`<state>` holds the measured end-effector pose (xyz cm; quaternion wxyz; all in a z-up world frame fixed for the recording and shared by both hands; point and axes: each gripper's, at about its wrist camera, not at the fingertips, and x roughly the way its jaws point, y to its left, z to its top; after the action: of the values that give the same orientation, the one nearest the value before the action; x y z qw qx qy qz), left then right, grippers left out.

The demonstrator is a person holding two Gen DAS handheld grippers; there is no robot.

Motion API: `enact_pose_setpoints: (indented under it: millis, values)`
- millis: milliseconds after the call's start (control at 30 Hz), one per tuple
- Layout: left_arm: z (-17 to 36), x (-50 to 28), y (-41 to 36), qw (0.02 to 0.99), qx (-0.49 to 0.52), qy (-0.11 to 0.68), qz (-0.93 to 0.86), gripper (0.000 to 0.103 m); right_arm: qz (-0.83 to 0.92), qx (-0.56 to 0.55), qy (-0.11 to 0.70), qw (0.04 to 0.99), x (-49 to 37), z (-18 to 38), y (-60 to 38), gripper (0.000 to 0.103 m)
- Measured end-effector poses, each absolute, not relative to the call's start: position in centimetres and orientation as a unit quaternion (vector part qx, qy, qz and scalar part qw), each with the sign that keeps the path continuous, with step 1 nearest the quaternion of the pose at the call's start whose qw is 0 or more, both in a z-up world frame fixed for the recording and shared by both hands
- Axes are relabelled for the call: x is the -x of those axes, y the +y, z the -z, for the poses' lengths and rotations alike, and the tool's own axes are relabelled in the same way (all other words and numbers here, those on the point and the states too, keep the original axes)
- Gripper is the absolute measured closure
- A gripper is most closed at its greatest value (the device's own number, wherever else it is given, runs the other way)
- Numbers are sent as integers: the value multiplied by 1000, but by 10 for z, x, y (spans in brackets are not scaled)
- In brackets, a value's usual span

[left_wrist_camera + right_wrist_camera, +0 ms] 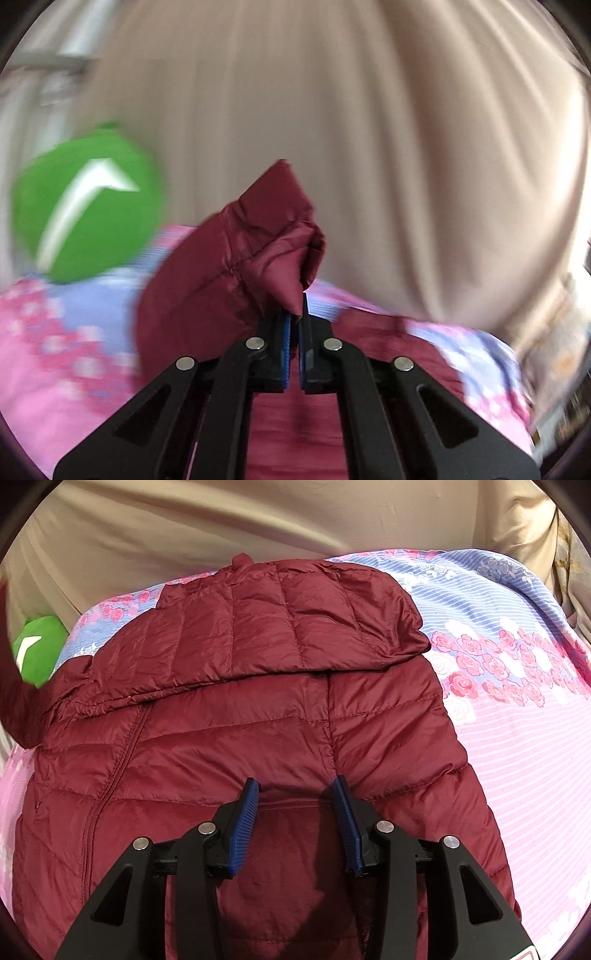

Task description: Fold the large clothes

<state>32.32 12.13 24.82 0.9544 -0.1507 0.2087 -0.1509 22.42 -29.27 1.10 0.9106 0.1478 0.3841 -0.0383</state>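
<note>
No readable text; the green cushion (88,206) bears a white arrow mark.

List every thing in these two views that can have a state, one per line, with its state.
left gripper: shut on a lifted corner of the jacket.
right gripper: open, fingers spread over the jacket, gripping nothing.
jacket: maroon, quilted, spread flat on the bed, zipper closed, hood folded down over the body.
bedsheet: floral, spread under the jacket.
green cushion: lying at the bed's far left edge.
curtain: beige, drawn behind the bed.
</note>
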Motion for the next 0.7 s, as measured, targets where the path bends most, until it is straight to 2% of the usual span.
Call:
enact_pose_setpoints:
  millis: [167,333,400,433,467,500,567,633,700]
  values:
    - [-223,-328,-23,930,104,254,245,101,33,-159,379,911,-222,-12,-294,61]
    - [-130,-332,-141,898,43,340,275,96,27,-168,375,911,-220,-12,-293,57]
    - [-96,-333,-159,886,36,371,275,80,22,-171,374,911,-219,-13,-293,54]
    - [-85,-332,-161,883,39,381,272,64,19,-172,373,912,-219,-13,-293,53]
    - [-70,-333,-155,881,51,384,270,54,17,-173,371,912,-218,-13,-293,51]
    - [-66,-331,-148,883,61,384,264,50,15,-174,370,912,-218,-13,-293,49]
    - [-62,-327,-130,886,78,382,251,25,12,-175,369,913,-218,-13,-293,47]
    - [-70,-320,-101,897,94,362,235,13,7,-179,366,913,-216,-14,-293,45]
    - [-79,-315,-59,912,106,338,207,10,3,-185,362,914,-215,-14,-293,43]
